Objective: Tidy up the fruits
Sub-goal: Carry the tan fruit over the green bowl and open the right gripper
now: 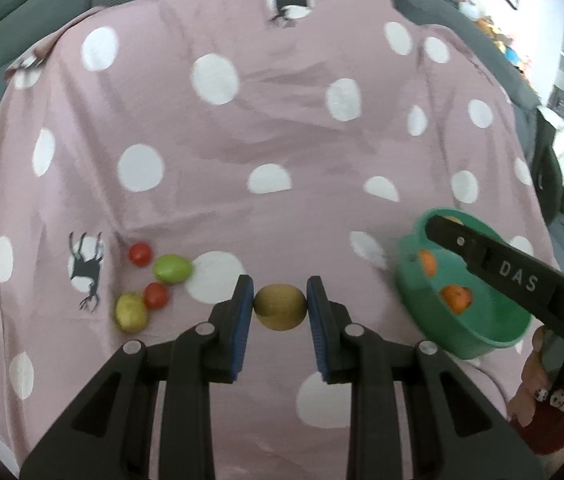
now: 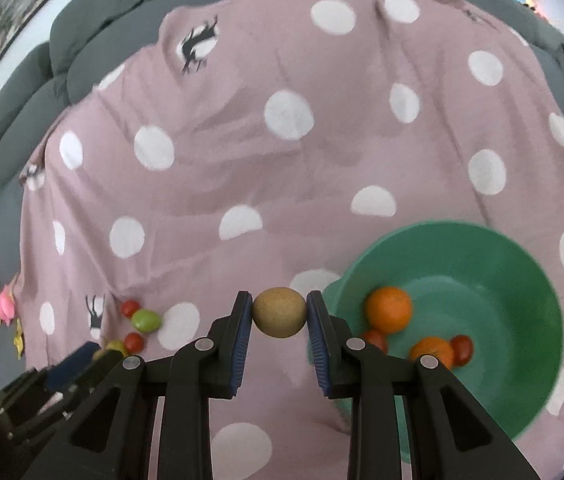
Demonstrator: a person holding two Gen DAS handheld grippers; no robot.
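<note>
In the left wrist view my left gripper is shut on a round brown-green fruit above the spotted pink cloth. Left of it lie two red tomatoes, a green fruit and a yellow-green fruit. In the right wrist view my right gripper is shut on a round tan fruit, just left of the green bowl. The bowl holds two oranges and small red fruits. One of the right gripper's fingers reaches over the bowl.
The cloth covers a grey padded sofa that rises behind it. A hand with painted nails holds the right gripper at the lower right. The left gripper shows dark and blurred at the lower left of the right wrist view, near the loose fruits.
</note>
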